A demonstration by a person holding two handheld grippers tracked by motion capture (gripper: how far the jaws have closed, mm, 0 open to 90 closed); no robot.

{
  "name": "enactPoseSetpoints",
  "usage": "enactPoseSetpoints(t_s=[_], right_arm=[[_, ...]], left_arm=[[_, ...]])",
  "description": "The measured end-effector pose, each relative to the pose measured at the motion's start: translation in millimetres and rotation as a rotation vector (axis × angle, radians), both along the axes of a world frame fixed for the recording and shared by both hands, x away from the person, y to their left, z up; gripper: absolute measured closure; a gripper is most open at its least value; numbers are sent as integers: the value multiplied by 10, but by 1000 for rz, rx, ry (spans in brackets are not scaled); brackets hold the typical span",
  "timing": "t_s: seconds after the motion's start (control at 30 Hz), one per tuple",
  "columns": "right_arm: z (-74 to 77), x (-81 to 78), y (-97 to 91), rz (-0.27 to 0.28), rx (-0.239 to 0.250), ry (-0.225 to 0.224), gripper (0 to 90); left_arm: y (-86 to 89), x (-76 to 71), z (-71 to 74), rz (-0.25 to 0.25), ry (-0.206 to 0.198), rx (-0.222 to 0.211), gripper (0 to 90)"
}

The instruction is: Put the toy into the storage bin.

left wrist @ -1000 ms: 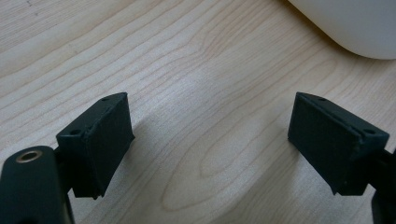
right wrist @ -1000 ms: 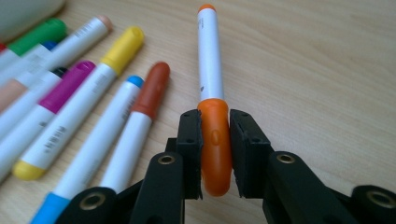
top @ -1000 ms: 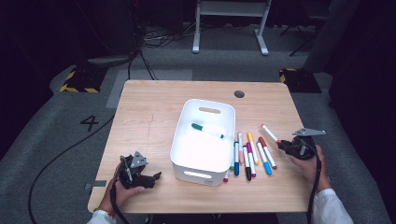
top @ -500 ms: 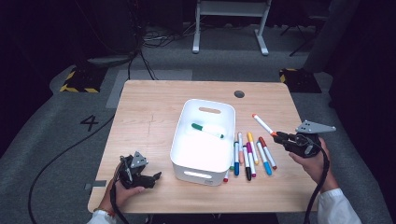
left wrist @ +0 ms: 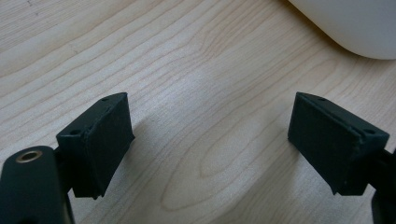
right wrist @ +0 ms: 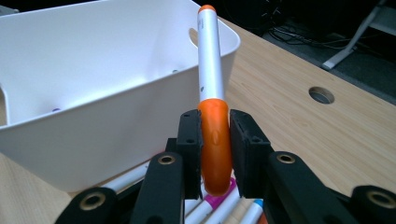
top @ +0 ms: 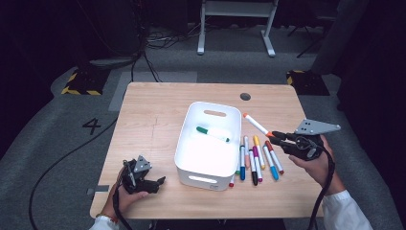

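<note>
My right gripper (top: 276, 137) (right wrist: 215, 135) is shut on an orange-capped white marker (top: 255, 124) (right wrist: 211, 79), held by its cap above the table just right of the white bin (top: 191, 158) (right wrist: 93, 70). The marker's far tip points toward the bin's rim. A green marker (top: 212, 132) lies inside the bin. Several more markers (top: 256, 160) lie in a row on the table between the bin and my right hand. My left gripper (top: 155, 184) (left wrist: 210, 140) rests open near the table's front left, with bare wood between its pads.
The wooden table (top: 153, 115) has a round cable hole (top: 245, 96) (right wrist: 321, 95) at its far side. The bin's corner (left wrist: 345, 23) sits just beyond my left gripper. A cable trails off the table's left edge onto the grey floor.
My right gripper has risen off the table with the orange marker and shifted slightly toward the far side. The left gripper has not moved.
</note>
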State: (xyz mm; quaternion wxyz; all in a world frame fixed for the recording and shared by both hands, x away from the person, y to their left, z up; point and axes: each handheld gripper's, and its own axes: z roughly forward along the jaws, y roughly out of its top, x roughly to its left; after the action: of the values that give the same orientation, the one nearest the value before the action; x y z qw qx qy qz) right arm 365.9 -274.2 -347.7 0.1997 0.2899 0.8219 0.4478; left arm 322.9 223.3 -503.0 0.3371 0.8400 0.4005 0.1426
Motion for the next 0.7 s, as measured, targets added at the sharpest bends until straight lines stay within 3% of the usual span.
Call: enactPoseSetpoints(t_s=[0.4, 0.7], right_arm=[[117, -45, 425, 103, -41, -4, 753], [117, -80, 762, 194, -63, 7, 753]], left_arm=[[0, 0, 0, 0, 0, 0, 138], [0, 0, 0, 0, 0, 0, 139]])
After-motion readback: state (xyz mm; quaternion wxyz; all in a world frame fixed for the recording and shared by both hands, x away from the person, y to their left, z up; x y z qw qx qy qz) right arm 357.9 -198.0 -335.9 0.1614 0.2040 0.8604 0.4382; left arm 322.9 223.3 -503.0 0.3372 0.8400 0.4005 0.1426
